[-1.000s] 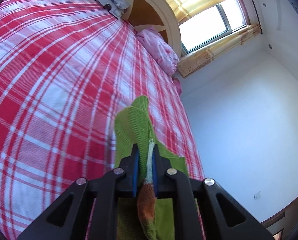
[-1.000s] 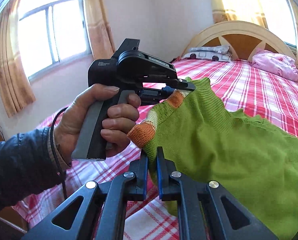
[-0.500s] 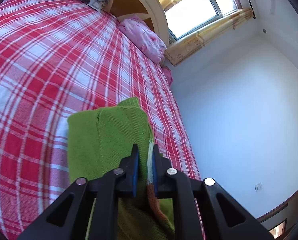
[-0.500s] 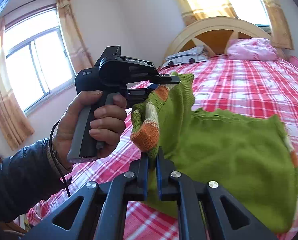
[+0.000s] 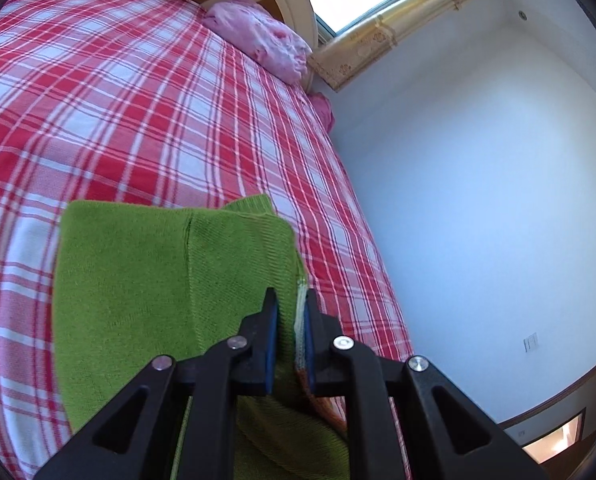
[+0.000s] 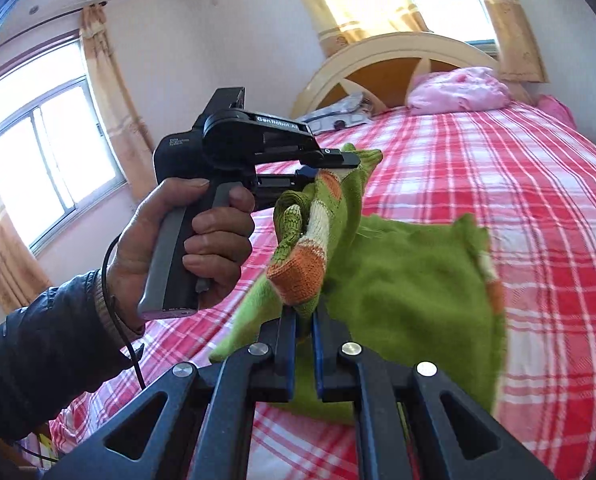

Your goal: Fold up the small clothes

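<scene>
- Left wrist view: our left gripper point(image 5: 287, 334) has its fingers pinched together on the striped hem of a small green knit sweater point(image 5: 169, 276), held up so the loose body can drape forward onto the red plaid bedspread point(image 5: 137, 112).
- The sweater's far edge lies flat on the bedspread; the held hem, with its white and orange bands, runs up between the blue pads.
- Open plaid stretches far ahead and to the left, up to a pink pillow point(image 5: 261, 40) by the headboard. To the right the bed edge drops off close beside the sweater toward a white wall, so we judge the fold has room leftward and forward, little rightward.
- Right wrist view: our right gripper point(image 6: 306, 328) is clamped shut on another part of the same hem, the orange band bunched just above its tips.
- The left hand point(image 6: 185, 240) grips its handle at near left, its gripper biting the hem higher up, so the edge hangs taut between both tools.
- The sweater's body sags right onto the bedspread, its far corner blurred. Clear bed lies right and far; the near left edge is close.
</scene>
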Demonstrator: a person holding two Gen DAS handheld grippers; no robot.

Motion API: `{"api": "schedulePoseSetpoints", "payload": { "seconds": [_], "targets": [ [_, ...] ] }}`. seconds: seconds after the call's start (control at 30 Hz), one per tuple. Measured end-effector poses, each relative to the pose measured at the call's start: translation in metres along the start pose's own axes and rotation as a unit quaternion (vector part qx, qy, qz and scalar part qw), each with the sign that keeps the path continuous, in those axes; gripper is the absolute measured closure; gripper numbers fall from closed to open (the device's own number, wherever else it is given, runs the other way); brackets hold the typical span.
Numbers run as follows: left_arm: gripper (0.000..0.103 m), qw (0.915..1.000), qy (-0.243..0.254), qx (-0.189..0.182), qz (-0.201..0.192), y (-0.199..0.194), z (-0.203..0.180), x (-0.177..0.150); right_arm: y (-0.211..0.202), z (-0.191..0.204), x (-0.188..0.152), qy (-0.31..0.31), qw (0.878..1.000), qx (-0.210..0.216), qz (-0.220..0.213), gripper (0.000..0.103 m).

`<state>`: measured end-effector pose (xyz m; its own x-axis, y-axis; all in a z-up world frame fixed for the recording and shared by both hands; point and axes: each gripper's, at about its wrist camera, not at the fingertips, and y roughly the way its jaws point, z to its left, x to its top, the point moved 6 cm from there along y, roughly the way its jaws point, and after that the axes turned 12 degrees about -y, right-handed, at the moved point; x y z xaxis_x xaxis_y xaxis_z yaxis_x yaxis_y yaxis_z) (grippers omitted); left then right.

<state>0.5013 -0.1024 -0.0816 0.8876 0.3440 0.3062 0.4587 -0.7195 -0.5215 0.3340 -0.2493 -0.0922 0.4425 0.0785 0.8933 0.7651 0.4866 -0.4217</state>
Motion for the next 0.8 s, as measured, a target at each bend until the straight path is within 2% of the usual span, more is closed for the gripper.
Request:
{"api": "schedulePoseSetpoints", "payload": {
  "seconds": [0.3, 0.53, 0.7, 0.8],
  "targets": [
    [0.091, 0.9977, 0.033, 0.044, 0.039, 0.053, -0.015, -0.029, -0.017, -0.042, -0.031, 0.041, 0.998, -0.027, 0.027, 0.097],
    [0.091, 0.9926, 0.066, 0.086, 0.055, 0.086, -0.018, -0.052, -0.015, -0.07, -0.064, 0.097, 0.994, -0.027, 0.052, 0.097],
    [0.088, 0.9865, 0.099, 0.113, 0.064, 0.106, -0.018, -0.067, -0.012, -0.074, -0.074, 0.107, 0.992, -0.032, 0.062, 0.097],
    [0.086, 0.9844, 0.121, 0.111, 0.063, 0.103, -0.026, -0.074, -0.01, -0.074, -0.079, 0.113, 0.991, -0.031, 0.067, 0.097]
  ]
}}
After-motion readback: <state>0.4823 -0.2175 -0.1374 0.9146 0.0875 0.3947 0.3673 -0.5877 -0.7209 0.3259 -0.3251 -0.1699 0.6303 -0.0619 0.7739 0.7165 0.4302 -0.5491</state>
